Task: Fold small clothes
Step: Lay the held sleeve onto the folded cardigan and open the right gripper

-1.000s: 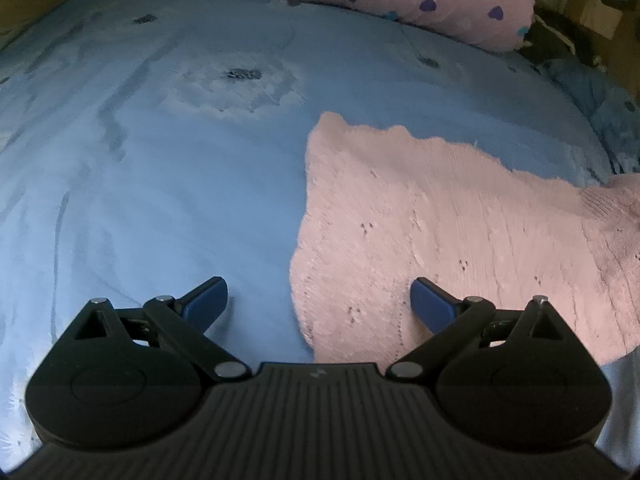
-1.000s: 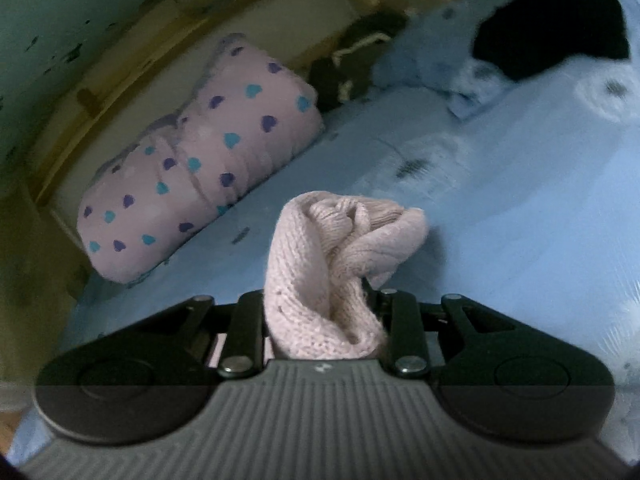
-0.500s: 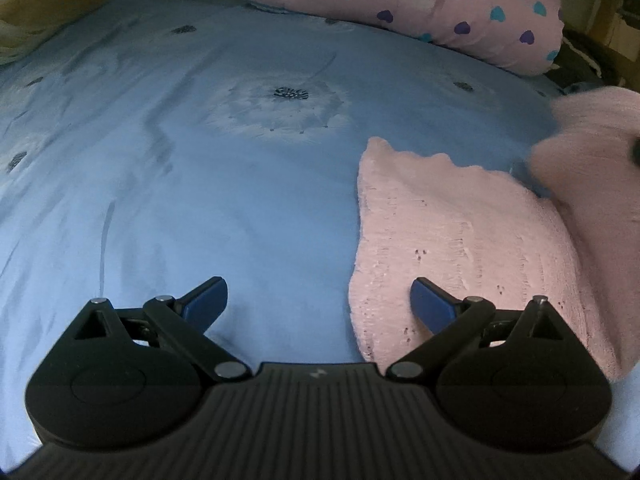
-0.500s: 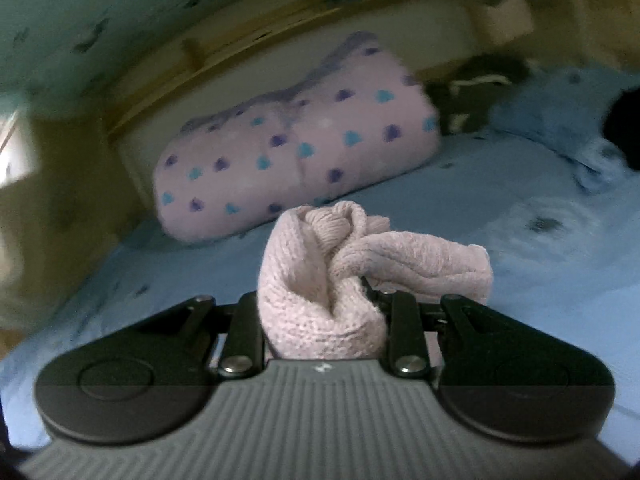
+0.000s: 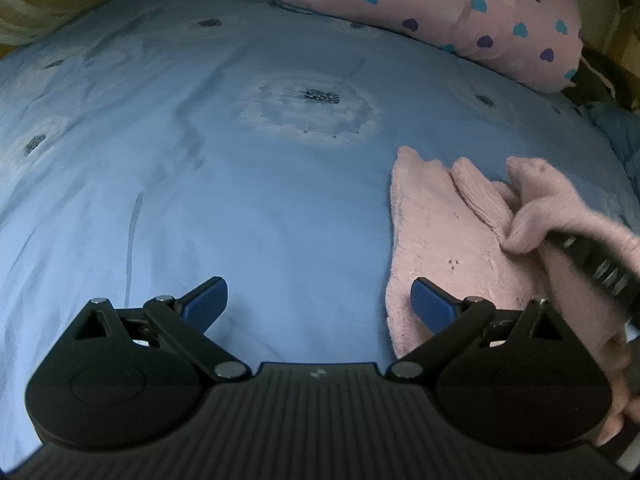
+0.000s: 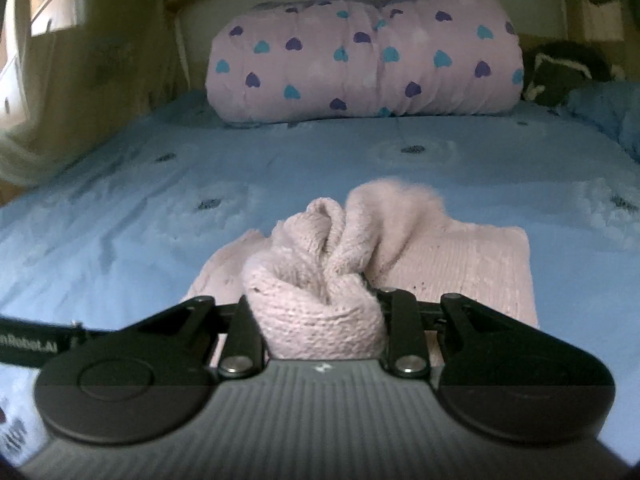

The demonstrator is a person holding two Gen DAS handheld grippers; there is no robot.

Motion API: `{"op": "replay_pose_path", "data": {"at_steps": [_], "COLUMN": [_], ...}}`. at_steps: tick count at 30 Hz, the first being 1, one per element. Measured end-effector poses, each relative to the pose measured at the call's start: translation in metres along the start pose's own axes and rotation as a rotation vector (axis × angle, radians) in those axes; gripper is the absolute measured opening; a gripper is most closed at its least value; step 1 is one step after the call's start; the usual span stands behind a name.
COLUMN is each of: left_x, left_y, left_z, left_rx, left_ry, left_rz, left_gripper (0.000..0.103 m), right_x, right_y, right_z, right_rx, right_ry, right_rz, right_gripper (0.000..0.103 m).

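Pink knit bunches between the closed jaws of the right gripper [image 6: 316, 304], a gathered fold of the small sweater [image 6: 460, 268] carried over its flat part on the blue bedspread [image 6: 160, 200]. The left gripper [image 5: 318, 300] hovers wide open and empty, beside the sweater's left edge. Beyond lies a heart-print pillow [image 6: 360, 56].
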State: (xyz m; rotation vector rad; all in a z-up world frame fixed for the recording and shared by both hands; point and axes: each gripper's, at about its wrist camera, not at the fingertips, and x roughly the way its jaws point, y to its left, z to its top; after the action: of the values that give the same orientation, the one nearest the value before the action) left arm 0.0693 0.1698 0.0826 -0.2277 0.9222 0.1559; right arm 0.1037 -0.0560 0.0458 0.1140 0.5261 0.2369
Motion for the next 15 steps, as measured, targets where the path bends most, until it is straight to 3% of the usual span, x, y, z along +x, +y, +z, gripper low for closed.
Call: {"op": "replay_pose_path", "data": {"at_steps": [6, 11, 15], "left_x": [-0.001, -0.004, -0.007], "left_y": [0.008, 0.019, 0.028], "left_z": [0.002, 0.004, 0.005], "left_rx": [-0.030, -0.069, -0.067], "left_ry": [-0.005, -0.013, -0.040], "left_rz": [0.002, 0.021, 0.111], "left_gripper": [0.100, 0.100, 0.099], "right_x": [-0.012, -0.020, -0.002], "right_y": [-0.005, 0.041, 0.071], "right_z": [0.041, 0.046, 0.006], "right_rx": [0.174, 0.012, -0.062], "right_ry": [-0.063, -0.115, 0.014], "right_rz": [0.005, 0.027, 0.104], "right_gripper": [0.029, 0.029, 0.029]}}
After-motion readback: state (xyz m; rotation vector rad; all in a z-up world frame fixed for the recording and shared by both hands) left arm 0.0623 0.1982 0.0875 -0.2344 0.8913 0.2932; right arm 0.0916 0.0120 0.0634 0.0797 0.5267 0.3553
